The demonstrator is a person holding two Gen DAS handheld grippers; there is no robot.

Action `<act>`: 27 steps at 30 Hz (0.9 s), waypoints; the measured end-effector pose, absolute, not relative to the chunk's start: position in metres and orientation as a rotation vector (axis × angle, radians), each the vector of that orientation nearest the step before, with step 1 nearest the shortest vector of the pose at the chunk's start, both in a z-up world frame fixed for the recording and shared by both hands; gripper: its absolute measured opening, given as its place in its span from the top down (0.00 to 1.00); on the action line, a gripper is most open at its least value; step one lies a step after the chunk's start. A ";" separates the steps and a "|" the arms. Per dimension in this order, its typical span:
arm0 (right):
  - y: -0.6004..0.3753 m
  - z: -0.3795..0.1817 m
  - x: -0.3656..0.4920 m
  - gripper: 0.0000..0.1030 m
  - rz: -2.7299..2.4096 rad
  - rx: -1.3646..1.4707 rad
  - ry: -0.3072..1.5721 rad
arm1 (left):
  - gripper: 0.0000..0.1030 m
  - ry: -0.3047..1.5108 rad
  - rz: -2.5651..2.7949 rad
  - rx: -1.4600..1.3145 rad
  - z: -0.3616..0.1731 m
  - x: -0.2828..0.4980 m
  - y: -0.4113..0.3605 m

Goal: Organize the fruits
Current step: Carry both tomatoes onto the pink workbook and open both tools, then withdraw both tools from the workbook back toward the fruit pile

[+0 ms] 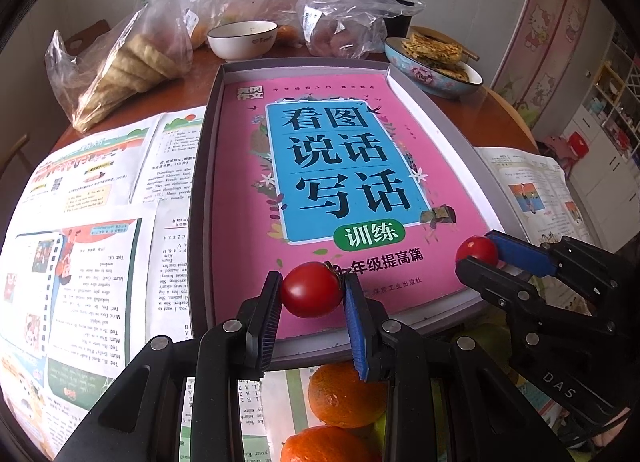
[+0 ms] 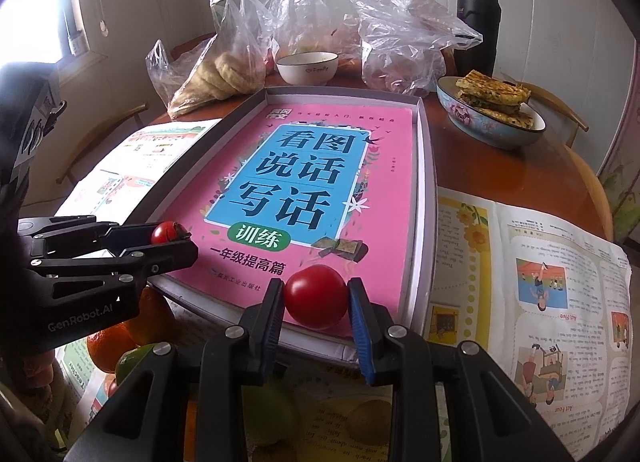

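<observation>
Left tool (image 1: pixel 312 294) is clamped on a small round red tomato (image 1: pixel 311 289) at lower centre; right tool (image 2: pixel 316 298) is clamped on another red tomato (image 2: pixel 316 296) over the shallow grey box (image 2: pixel 426 181).

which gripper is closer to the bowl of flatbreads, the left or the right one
Right. The right gripper, shut on a tomato, is at the tray's near edge on the side of the flatbread bowl. The left gripper, shut on another tomato, is at the tray's opposite side.
</observation>
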State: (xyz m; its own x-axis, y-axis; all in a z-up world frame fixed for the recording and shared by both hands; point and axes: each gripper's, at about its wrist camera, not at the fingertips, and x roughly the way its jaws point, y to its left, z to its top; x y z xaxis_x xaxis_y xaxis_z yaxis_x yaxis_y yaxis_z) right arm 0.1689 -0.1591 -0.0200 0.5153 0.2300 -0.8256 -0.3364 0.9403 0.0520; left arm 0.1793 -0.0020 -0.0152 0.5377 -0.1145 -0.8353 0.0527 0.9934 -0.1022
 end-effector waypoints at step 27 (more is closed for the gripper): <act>-0.162 -0.009 0.159 0.56 0.316 -0.103 0.944 | 0.48 0.963 -0.087 -0.079 -0.003 0.168 0.002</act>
State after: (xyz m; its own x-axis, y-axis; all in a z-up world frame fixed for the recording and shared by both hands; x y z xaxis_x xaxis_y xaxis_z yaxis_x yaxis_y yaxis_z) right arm 0.1586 -0.1619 -0.0087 0.5449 0.2210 -0.8089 -0.3107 0.9492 0.0501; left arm 0.1676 0.0023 -0.0025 0.5679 -0.1088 -0.8159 0.0388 0.9937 -0.1056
